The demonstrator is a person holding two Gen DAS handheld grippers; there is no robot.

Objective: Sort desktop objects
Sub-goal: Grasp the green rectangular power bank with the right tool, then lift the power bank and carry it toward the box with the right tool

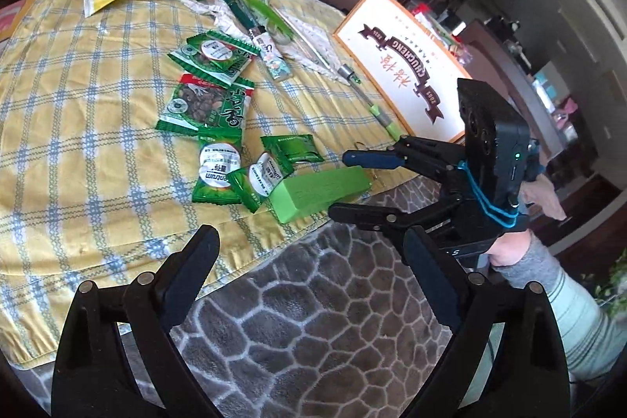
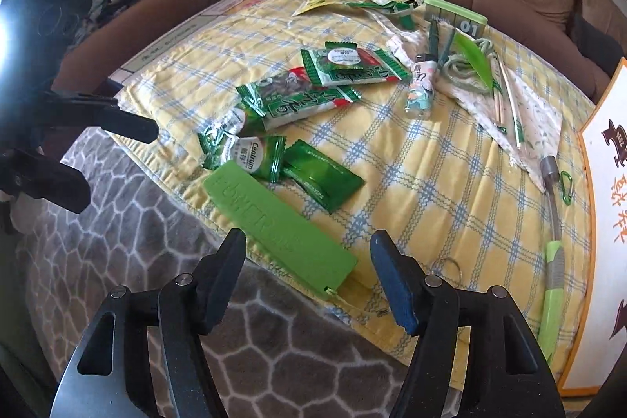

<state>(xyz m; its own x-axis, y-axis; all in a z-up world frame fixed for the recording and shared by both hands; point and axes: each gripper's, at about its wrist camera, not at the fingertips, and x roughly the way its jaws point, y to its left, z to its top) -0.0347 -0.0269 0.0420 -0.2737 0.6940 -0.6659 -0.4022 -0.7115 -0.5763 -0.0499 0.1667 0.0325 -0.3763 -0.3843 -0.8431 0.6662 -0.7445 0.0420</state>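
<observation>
A bench draped in a yellow checked cloth (image 2: 431,183) fills both views, with a large white board (image 1: 403,65) with an orange edge lying on its far right side. Scattered over the cloth are green snack packets (image 2: 305,96), and at the near edge lies a long green block (image 2: 274,226), one end hanging slightly over the hem. Your right tongs (image 2: 309,277) are spread and pointed down at that block, one finger on each side of its near end, neither pad touching it as far as the views show. Your left tongs (image 1: 309,265) are spread wide and empty, over the grey patterned rug (image 1: 313,320) just off the bench edge. The block looks like the piece to take first: bring the right tongs lower so both pads meet its long flat sides squarely, and mind the thin cord loop (image 2: 345,300) at its end. Pinch firmly, because the smooth casing may slip.
</observation>
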